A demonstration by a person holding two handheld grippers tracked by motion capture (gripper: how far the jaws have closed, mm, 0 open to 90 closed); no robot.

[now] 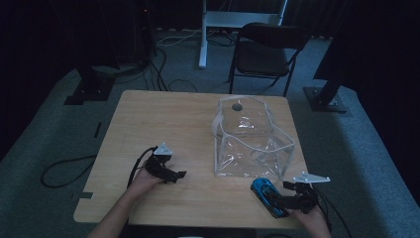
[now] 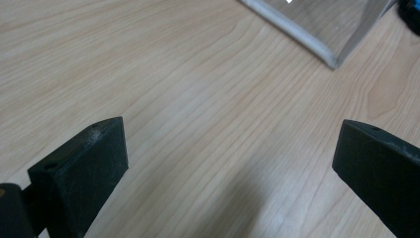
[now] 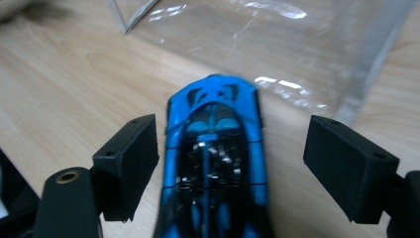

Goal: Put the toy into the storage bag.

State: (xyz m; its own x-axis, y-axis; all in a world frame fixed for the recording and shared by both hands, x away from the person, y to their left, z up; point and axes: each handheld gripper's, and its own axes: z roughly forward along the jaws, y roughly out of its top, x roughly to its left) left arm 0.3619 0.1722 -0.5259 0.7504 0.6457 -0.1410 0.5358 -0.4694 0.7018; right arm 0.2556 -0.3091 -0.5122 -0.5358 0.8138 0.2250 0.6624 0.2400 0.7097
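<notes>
On the left, the left gripper [image 1: 179,174] sits low over the wooden table [image 1: 163,111]. Its jaws stand wide apart and nothing is between them. In the left gripper view there is just bare wood under it, with a corner of the clear plastic box [image 2: 317,29] far ahead.

In the middle of the table stands the clear plastic box [image 1: 252,144]. It is open at the top. Nothing that looks like a toy lies inside it, as far as I can tell, but a small dark round thing [image 1: 237,106] shows at its far side. I cannot tell what that is.

On the right, a blue toy car [image 1: 267,196] lies on the table just in front of the box, near the table's edge. The right gripper [image 1: 287,194] is right at the car. In the right gripper view the blue toy car [image 3: 215,148] sits between the two jaws. The jaw on the left of that view is just beside the car, maybe touching it. The other jaw stands well away, so the car is not squeezed.

I think the job is to put the car in the box. If so, it has hardly begun. The car still needs to be gripped, lifted over the box wall and set down inside.
</notes>
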